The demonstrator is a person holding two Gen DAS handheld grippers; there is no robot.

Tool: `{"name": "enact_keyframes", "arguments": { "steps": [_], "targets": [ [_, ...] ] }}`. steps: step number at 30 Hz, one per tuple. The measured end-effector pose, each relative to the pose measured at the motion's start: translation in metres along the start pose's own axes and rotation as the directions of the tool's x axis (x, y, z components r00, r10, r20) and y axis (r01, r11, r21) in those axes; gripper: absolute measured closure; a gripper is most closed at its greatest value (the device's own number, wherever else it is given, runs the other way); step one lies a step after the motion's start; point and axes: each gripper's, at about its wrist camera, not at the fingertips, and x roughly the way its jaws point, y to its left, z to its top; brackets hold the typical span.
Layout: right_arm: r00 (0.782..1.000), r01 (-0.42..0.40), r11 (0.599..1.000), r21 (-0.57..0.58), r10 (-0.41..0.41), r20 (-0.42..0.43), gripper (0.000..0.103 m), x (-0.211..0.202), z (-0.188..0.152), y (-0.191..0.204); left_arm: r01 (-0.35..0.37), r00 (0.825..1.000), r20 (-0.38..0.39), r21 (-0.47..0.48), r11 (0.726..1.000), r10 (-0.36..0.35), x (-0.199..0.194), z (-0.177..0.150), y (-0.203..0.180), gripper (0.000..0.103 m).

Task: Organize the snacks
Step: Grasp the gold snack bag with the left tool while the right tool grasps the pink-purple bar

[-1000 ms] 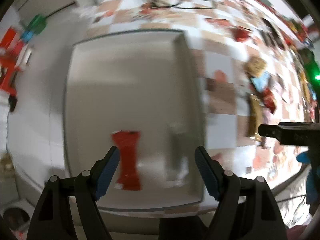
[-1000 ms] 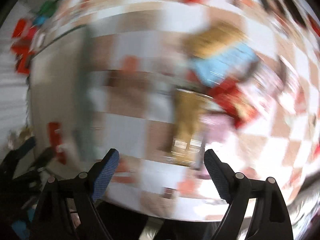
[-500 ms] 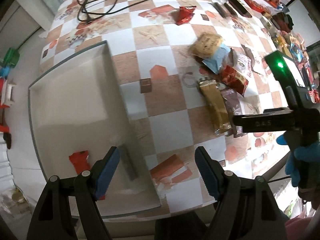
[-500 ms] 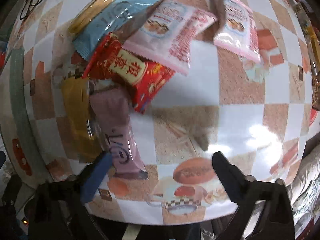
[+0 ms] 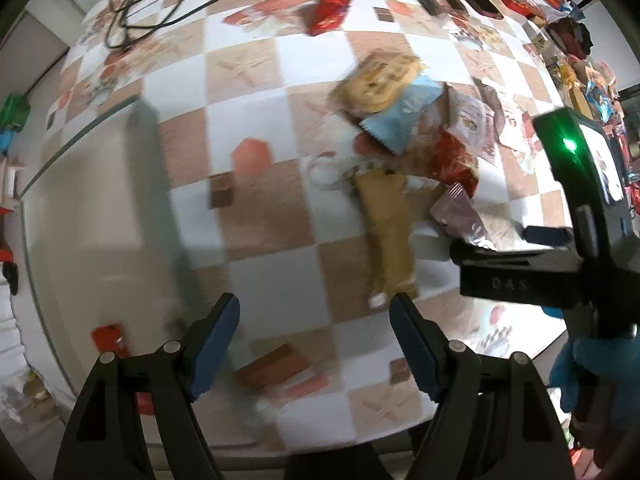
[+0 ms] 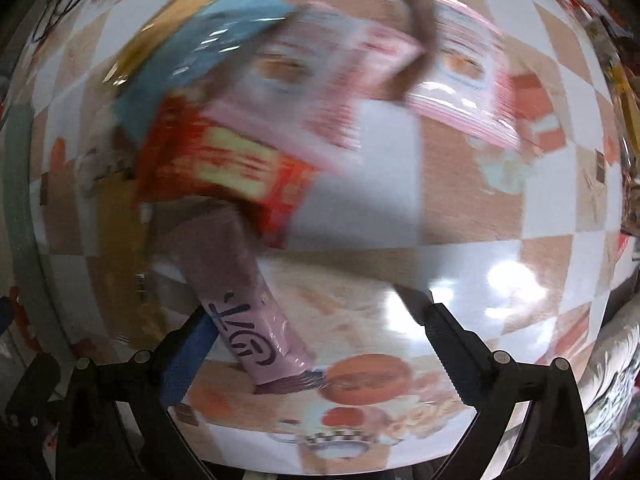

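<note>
The right gripper (image 6: 316,312) was held wide apart over the mauve snack bar (image 6: 248,304), nothing gripped. The left gripper (image 5: 314,320) was spread empty beside the white tray (image 5: 92,216).

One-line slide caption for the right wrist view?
Open right claw low over a mauve snack bar at the edge of a snack pile on the checkered tablecloth.

left tool (image 5: 314,338) off tray (image 5: 80,220), right tool (image 6: 316,334) spread wider, beside purple bar (image 6: 244,300)
</note>
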Motion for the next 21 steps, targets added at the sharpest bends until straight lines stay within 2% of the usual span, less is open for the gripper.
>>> {"name": "enact_keyframes", "arguments": {
  "steps": [5,9,12,13,16,21],
  "targets": [
    [1.0,-0.007,1.0,0.019,0.007,0.004,0.001,0.001,0.005,-0.022,0.026,1.0,-0.011,-0.026,0.999,-0.026,0.016,0.012,-0.021,0.023],
    [1.0,0.002,1.0,-0.027,-0.001,0.011,0.001,0.0,0.011,-0.032,0.025,0.999,-0.032,-0.077,0.997,-0.028,0.033,0.018,-0.028,0.023],
    [1.0,0.024,0.995,-0.101,-0.022,0.021,0.001,-0.001,0.016,-0.028,-0.002,0.999,-0.048,-0.091,0.996,-0.002,0.047,0.021,-0.031,0.023],
    [0.999,0.039,0.991,-0.124,-0.035,0.031,0.001,0.0,0.005,-0.031,-0.01,0.999,-0.054,-0.092,0.996,0.005,0.052,0.022,-0.031,0.023],
    [0.993,0.097,0.97,-0.221,-0.079,0.088,0.001,-0.008,0.003,-0.017,-0.039,0.997,-0.064,-0.097,0.995,0.033,0.063,0.028,-0.037,0.022],
    [0.989,0.109,0.924,-0.366,-0.065,0.131,0.001,-0.013,0.009,0.021,-0.073,0.997,-0.037,-0.059,0.996,0.071,0.068,0.037,-0.052,0.011]
  ]
}}
